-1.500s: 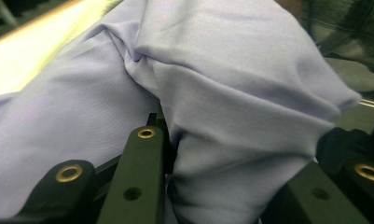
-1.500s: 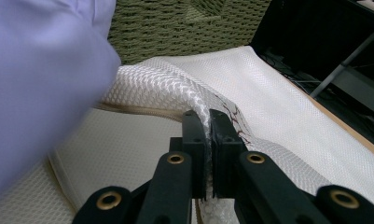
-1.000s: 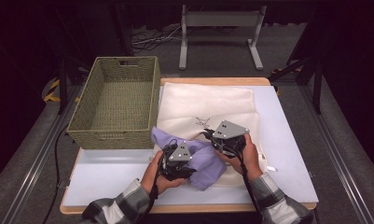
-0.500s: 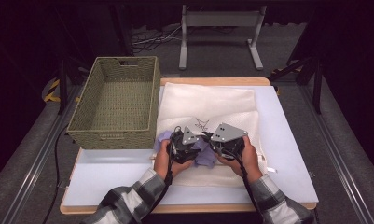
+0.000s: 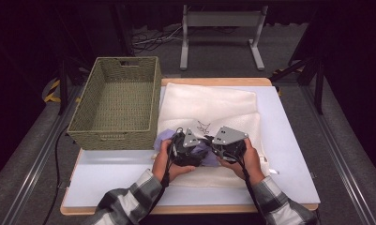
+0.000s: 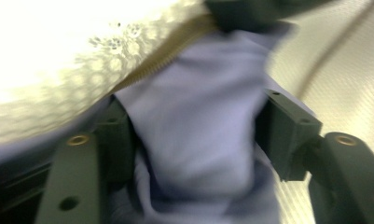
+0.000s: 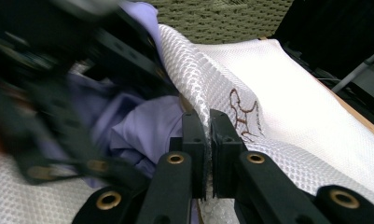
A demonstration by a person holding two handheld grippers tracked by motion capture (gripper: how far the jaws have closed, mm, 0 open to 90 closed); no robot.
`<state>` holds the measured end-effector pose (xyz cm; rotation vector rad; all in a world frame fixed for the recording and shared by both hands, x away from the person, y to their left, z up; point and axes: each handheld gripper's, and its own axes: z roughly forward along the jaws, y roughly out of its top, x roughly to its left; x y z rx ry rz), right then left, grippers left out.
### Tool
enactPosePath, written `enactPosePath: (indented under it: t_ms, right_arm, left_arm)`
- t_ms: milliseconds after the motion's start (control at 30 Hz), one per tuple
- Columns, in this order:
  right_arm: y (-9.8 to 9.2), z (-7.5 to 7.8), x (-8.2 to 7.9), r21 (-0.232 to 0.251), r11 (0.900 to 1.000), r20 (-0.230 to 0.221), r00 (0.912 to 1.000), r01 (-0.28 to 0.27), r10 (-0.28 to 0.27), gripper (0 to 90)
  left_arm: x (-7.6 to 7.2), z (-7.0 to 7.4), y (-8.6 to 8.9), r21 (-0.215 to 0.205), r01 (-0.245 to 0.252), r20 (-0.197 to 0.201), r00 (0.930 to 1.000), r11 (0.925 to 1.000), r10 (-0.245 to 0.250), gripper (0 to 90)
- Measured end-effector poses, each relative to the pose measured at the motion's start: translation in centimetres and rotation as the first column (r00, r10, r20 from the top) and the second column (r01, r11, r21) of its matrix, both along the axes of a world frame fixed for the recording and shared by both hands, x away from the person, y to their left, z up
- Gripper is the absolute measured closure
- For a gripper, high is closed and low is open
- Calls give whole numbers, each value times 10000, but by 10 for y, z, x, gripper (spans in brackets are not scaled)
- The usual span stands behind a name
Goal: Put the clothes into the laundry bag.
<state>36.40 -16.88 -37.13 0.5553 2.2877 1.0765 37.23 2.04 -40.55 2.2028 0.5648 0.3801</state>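
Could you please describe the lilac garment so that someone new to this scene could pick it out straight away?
Start at the white mesh laundry bag lying on the table, right of the green wicker basket. At the bag's near edge, between the left gripper and right gripper, sits the lilac garment. It is the one smooth, pale purple fabric there, bunched at the bag's zip opening.

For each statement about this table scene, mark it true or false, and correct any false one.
1. The right tongs are clamped on the white mesh bag. True.
2. The lilac cloth lies in the woven basket. False: it is at the bag's opening, between the left tongs' jaws.
3. The basket stands left of the bag. True.
4. The mesh bag is plain. False: it carries a small dark emblem.
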Motion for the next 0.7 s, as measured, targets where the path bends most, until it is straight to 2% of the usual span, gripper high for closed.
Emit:
enactPosePath:
  t_ms: [67, 133, 200, 233, 300, 367, 500, 533, 567, 667, 700]
  right_arm:
    - [-2, 0, 0, 14, 10000, 0, 10000, 35, -35, 871]
    - [-3, 0, 0, -4, 10000, 17, 10000, 62, -62, 871]
    - [-4, 1, -1, 8, 10000, 5, 10000, 66, -66, 871]
    - [-5, 1, -1, 9, 10000, -6, 10000, 55, -55, 871]
    - [-5, 1, -3, 0, 10000, -17, 10000, 43, -43, 871]
    - [-6, 1, -3, -31, 10000, 3, 10000, 19, -19, 870]
    - [-6, 2, -5, -31, 10000, -27, 10000, 4, -4, 870]
    - [-6, 1, -5, -61, 10000, -34, 10000, -21, 21, 870]
    - [-6, 1, -6, -78, 10000, -47, 10000, -42, 42, 869]
    - [-6, 0, -6, -104, 9999, -85, 9999, -105, 104, 869]
    - [-6, 0, -6, -99, 9999, -102, 9999, -112, 111, 869]
  left_arm:
    - [-8, 9, 11, 36, 272, 236, 9993, 9996, -273, 303]
    - [-18, 20, 30, -218, 317, 528, 9981, 9993, -306, 285]
    - [-24, 24, 43, -217, 178, 687, 9975, 9996, -163, 267]
    - [-28, 24, 51, -204, 66, 807, 9967, 9998, -49, 258]
    - [-35, 21, 66, -260, -33, 756, 9971, 9997, 52, 248]
    - [-37, 17, 75, -53, -220, 829, 9963, 9997, 223, 242]
    - [-32, 5, 84, 93, -198, 137, 9997, 9998, 197, 241]
    - [-32, 5, 84, 93, -198, 137, 9997, 9998, 197, 249]
    - [-27, -1, 83, 250, -58, -298, 9995, 9997, 66, 256]
    - [-24, -9, 77, 607, 365, -608, 9976, 9975, -328, 321]
    - [-25, -11, 74, 749, 614, -616, 9965, 9953, -568, 380]
